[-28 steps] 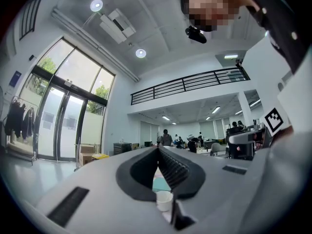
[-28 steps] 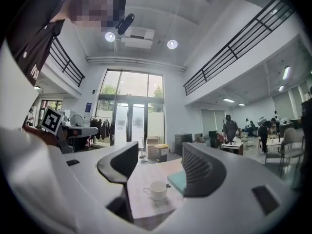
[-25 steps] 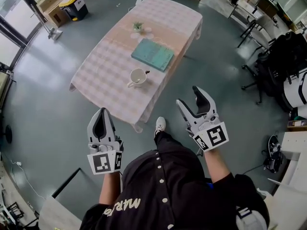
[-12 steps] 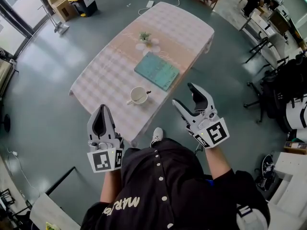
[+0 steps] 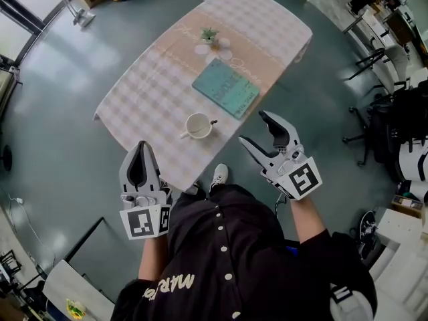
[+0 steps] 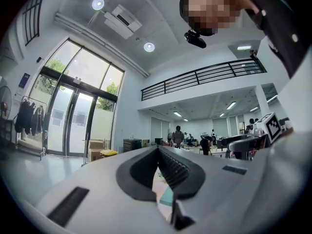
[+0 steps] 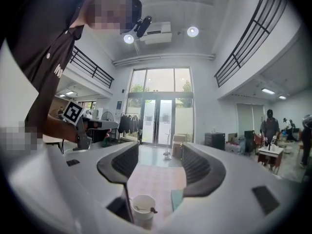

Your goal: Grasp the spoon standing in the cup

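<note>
Leave the left tongs (image 5: 141,147) alone: clenched on nothing, low at the left, well short of the desk (image 5: 144,95). Find the cup (image 5: 198,125) close to the desk's near edge, white and upright. Note the spoon (image 5: 211,122) inside, handle poking over the right rim toward the teal book (image 5: 226,88). Bring the right tongs (image 5: 255,128), released and wide apart with nothing between them, forward and leftward until above the cup; plenty of way to cover, judging by the gap. Tip down onto the handle from above and straddle the handle alone, clear of the rim. Close gently and squarely, on what is probably a thin, slippery handle. Lift straight up to avoid tipping the cup.

Look to the left gripper view for proof of the left tongs (image 6: 157,152) pressed together, with only a sliver of desk and book below and no cup. Look to the head view for the layout: cup ahead of and between both tongs, book near it beyond and to the right, a small plant (image 5: 210,35) farther back. Look to the right gripper view for the aim: right tongs (image 7: 160,149) spread, cup (image 7: 139,219) low and left of centre beside the left jaw. Note there the spoon (image 7: 146,209) low inside with its dark handle tip at the right rim, leaning more than standing, hard to read from the head view.
</note>
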A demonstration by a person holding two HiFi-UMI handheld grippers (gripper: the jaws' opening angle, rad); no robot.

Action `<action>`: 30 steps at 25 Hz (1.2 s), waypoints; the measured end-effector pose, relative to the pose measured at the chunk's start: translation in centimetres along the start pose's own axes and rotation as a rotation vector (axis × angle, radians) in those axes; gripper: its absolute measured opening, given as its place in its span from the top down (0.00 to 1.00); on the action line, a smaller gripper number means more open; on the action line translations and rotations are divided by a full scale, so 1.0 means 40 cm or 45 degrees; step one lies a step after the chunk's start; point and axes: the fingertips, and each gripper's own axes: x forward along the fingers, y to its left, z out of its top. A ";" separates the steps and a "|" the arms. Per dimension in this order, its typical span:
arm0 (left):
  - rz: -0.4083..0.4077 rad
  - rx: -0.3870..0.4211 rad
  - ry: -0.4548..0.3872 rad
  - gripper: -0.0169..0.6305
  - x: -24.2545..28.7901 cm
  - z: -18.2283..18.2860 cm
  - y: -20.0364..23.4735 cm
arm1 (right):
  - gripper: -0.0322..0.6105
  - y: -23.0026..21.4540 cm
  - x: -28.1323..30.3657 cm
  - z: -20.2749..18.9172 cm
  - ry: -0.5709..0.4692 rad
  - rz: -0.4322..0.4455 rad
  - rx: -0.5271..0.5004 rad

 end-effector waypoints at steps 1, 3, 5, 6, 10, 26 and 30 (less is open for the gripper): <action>-0.015 0.002 0.007 0.96 0.005 -0.002 0.004 | 0.54 0.004 0.008 -0.013 0.014 0.012 -0.009; -0.037 0.000 0.025 0.96 0.011 -0.006 0.010 | 0.55 0.009 0.020 -0.042 0.051 0.035 -0.010; -0.051 -0.004 0.045 0.96 0.017 -0.015 0.016 | 0.56 0.013 0.034 -0.083 0.103 0.081 0.003; -0.058 -0.004 0.053 0.96 0.022 -0.020 0.019 | 0.56 0.016 0.044 -0.109 0.137 0.115 0.011; -0.098 -0.009 0.077 0.96 0.029 -0.046 0.018 | 0.57 0.022 0.085 -0.211 0.251 0.255 -0.016; -0.128 -0.083 0.236 0.96 0.011 -0.175 -0.025 | 0.63 0.093 0.192 -0.604 0.633 0.769 -0.079; -0.132 -0.095 0.256 0.96 0.009 -0.199 -0.032 | 0.66 0.096 0.201 -0.674 0.708 0.835 -0.101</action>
